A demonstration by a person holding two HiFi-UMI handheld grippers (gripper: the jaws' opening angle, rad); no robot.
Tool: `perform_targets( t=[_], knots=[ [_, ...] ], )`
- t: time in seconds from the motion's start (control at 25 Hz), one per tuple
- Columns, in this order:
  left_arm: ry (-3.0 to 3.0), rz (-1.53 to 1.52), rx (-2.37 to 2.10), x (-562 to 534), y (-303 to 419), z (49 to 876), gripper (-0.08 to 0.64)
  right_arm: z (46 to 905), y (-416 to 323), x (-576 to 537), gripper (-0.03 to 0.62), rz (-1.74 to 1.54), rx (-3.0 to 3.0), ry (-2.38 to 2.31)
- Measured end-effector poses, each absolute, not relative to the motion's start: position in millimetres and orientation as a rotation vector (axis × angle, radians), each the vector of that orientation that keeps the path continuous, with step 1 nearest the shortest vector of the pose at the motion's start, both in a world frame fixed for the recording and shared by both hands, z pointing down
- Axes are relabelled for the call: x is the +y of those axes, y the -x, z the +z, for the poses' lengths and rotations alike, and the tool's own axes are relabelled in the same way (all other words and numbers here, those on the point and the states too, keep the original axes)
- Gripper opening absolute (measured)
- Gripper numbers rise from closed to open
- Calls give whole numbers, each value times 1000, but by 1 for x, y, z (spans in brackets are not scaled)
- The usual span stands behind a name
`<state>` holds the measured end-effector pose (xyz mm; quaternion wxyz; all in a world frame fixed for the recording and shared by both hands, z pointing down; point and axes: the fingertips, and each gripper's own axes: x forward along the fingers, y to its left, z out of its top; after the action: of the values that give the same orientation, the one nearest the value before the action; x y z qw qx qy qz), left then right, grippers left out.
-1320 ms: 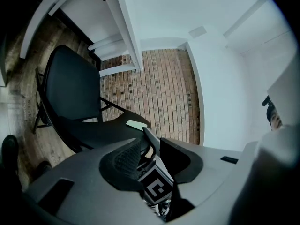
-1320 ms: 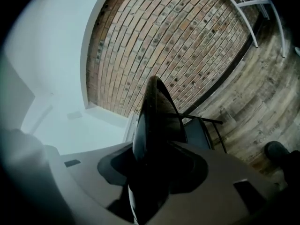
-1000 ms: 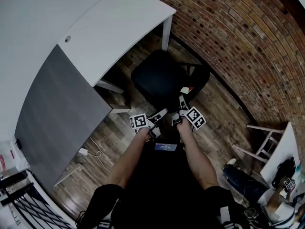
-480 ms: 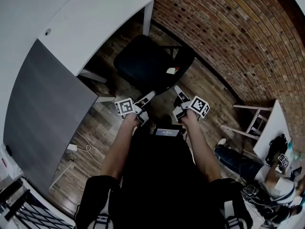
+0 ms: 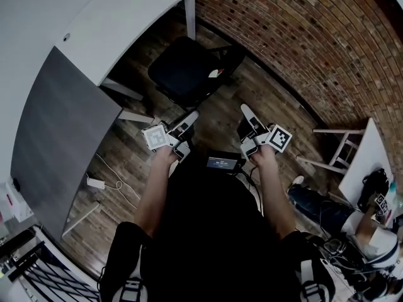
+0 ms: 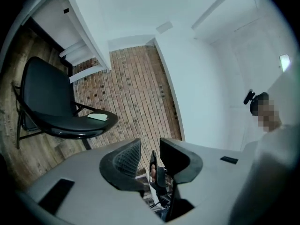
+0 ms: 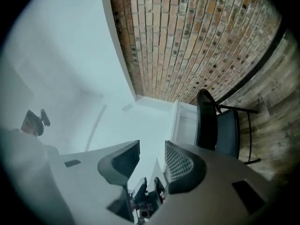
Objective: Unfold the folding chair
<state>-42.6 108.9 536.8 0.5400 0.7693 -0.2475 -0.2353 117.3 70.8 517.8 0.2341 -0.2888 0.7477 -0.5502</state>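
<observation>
The folding chair is standing open on the far floor beside the white worktop, while the left gripper and right gripper are hovering near the person, jaws apart and empty, so checking that the seat is lying flat seems wise.

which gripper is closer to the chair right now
Left. In the head view the left gripper is just below the chair's near seat edge, not touching it. The right gripper is off to the chair's lower right, farther away.
</observation>
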Motion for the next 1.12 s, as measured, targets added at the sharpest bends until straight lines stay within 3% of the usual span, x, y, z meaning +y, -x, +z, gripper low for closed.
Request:
perform_targets(
  t=[0.4, 1.12],
  knots=[
    [-1980, -504, -682, 177, -1, 487, 138, 489, -146, 131, 164, -1491, 2247, 605],
    [-2101, -570, -696, 209, 28, 418, 138, 447, -103, 162, 114, -1422, 2396, 537]
  ],
)
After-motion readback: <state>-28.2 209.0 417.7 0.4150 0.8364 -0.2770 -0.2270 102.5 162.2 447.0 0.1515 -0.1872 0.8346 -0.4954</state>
